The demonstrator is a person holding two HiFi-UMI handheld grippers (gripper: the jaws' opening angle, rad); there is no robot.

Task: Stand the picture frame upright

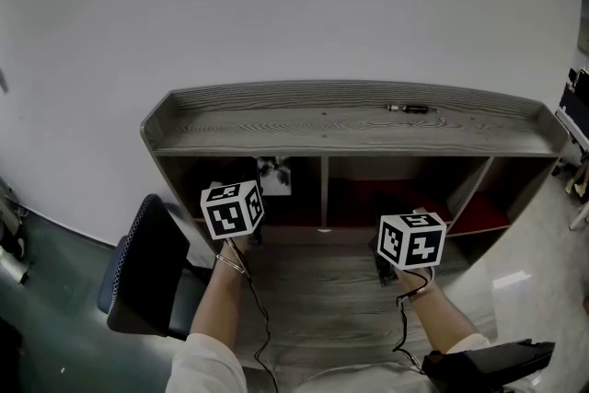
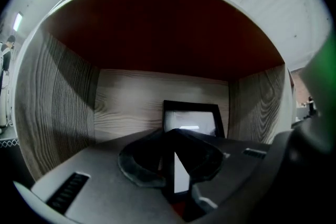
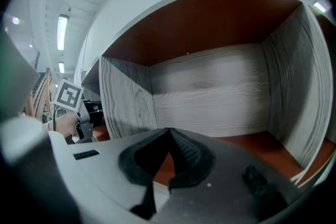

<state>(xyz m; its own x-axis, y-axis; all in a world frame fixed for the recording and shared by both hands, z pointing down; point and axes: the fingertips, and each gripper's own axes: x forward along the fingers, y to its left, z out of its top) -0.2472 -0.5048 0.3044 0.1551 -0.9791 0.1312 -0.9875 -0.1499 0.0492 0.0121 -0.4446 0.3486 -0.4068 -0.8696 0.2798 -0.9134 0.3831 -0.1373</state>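
The black picture frame (image 2: 190, 117) with its pale picture stands upright on the red floor of the left compartment, facing my left gripper (image 2: 173, 132). The jaws sit close together around its lower part, and a strip of frame fills the gap between them. In the head view the picture frame (image 1: 274, 175) shows just beyond the left marker cube (image 1: 232, 209). My right gripper (image 3: 169, 130) points into the right compartment, its tips together with nothing between them. Its marker cube (image 1: 411, 241) hovers over the desk's front.
A wood-grain shelf unit (image 1: 350, 120) has a small dark object (image 1: 409, 109) on its top board. A divider (image 1: 324, 189) parts the two red-floored compartments. A black chair (image 1: 147, 262) stands at the left. Cables trail from both hands.
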